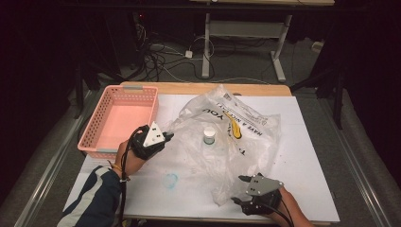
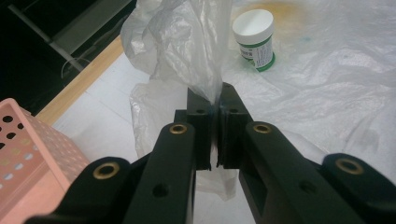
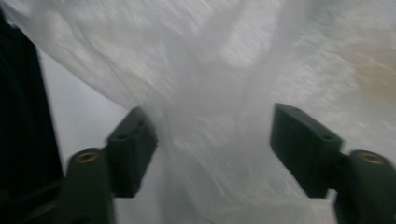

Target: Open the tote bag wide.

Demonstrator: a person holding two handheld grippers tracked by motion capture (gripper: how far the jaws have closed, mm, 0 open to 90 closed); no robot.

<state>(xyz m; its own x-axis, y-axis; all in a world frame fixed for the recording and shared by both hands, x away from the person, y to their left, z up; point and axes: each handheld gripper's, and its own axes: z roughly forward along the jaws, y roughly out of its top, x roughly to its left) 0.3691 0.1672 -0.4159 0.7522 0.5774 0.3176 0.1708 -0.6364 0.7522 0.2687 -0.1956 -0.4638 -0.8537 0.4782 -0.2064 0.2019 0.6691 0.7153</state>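
A thin, crinkled, glossy translucent plastic bag (image 1: 227,137) lies beside a matt perforated pink plastic basket (image 1: 92,124) on smooth white tabletop (image 1: 307,156).

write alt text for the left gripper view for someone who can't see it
The left gripper is shut on a bunched fold of a clear plastic bag that rises from its black jaws. A small white-lidded jar with a green label stands beyond on the bag's spread plastic, and the corner of a pink perforated basket sits at lower left.

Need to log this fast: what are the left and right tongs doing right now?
Left tongs: shut on the plastic bag.
Right tongs: open, bag between the jaws, not pinched.
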